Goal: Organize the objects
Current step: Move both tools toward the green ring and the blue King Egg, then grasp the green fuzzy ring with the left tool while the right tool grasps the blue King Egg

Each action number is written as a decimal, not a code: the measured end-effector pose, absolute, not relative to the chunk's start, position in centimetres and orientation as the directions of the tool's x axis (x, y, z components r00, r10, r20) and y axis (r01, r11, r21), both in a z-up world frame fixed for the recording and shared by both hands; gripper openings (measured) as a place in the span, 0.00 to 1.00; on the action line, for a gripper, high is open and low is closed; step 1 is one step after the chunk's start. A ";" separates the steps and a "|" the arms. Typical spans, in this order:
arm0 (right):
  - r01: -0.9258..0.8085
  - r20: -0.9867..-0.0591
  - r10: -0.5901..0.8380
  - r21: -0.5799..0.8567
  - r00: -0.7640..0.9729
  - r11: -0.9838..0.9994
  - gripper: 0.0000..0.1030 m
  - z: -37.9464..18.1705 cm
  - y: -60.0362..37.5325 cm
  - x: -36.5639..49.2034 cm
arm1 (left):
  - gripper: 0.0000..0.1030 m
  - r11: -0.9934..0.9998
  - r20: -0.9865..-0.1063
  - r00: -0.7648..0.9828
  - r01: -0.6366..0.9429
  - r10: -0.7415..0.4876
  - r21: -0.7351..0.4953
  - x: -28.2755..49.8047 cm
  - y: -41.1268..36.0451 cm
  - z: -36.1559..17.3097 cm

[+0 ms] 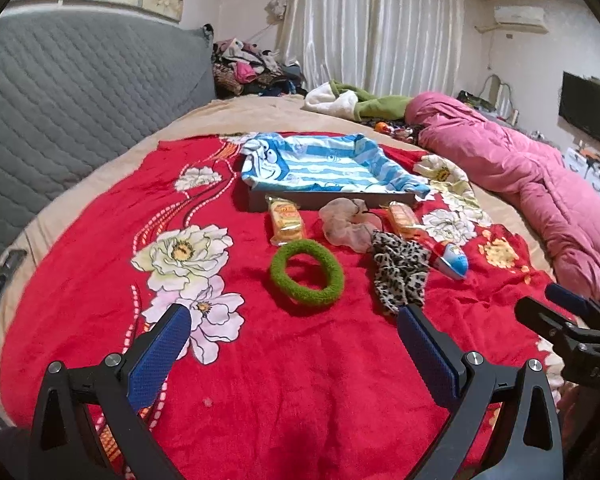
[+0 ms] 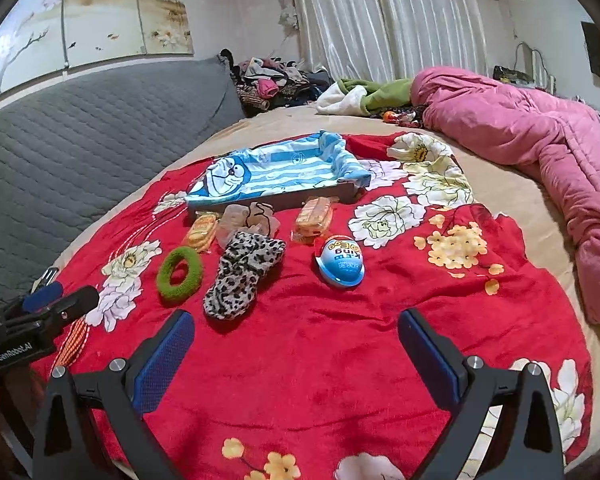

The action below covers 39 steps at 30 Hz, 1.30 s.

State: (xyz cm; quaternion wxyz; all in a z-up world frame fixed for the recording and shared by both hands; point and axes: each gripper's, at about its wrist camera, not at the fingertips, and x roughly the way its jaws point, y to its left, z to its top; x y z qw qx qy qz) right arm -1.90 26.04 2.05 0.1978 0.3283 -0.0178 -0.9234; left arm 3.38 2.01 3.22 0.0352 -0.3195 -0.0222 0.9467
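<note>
Hovering over the red floral blanket (image 1: 284, 392), both tools sit empty with nothing yet picked up, so this looks like the very start of the sorting. The left gripper (image 1: 294, 344) has its blue pads spread wide apart, and the right gripper (image 2: 296, 344) is spread just as wide.

In the left wrist view the green hair ring (image 1: 307, 272) lies at 12 o'clock from the left gripper, close ahead. The leopard scrunchie (image 1: 400, 272) sits at about 1 o'clock, the sheer beige scrunchie (image 1: 346, 224) beyond it, and two wrapped snack packs (image 1: 286, 220) lie just before the tray. The tray (image 1: 332, 200), lined with a blue striped cartoon cloth (image 1: 328, 164), stands farthest off at 12 o'clock and appears to hold none of the loose items.

From the right gripper, the blue toy egg (image 2: 341, 262) lies at 12 o'clock. The likely next move is to lower over the nearest piece, squeeze, then carry it to the tray; soft scrunchies need a deep, centred bite.
</note>
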 end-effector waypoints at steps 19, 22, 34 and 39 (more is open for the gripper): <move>0.357 -0.636 -0.337 0.102 -0.694 -0.928 1.00 3.5 25.6 -2.8 | 1.00 -0.995 -0.629 -0.773 0.104 -0.083 0.004 2.7 3.0 5.0; 0.354 -0.652 -0.334 0.107 -0.680 -0.929 1.00 2.7 25.7 -3.8 | 1.00 -0.994 -0.659 -0.747 0.111 -0.086 0.004 1.3 3.2 3.6; 0.359 -0.687 -0.309 0.076 -0.657 -0.930 1.00 1.2 25.0 -7.0 | 1.00 -0.985 -0.708 -0.693 0.174 -0.137 0.020 -2.9 2.7 1.0; 0.355 -0.712 -0.294 0.067 -0.638 -0.932 1.00 0.0 24.8 -8.7 | 1.00 -0.983 -0.717 -0.681 0.181 -0.149 0.032 -4.8 2.4 0.3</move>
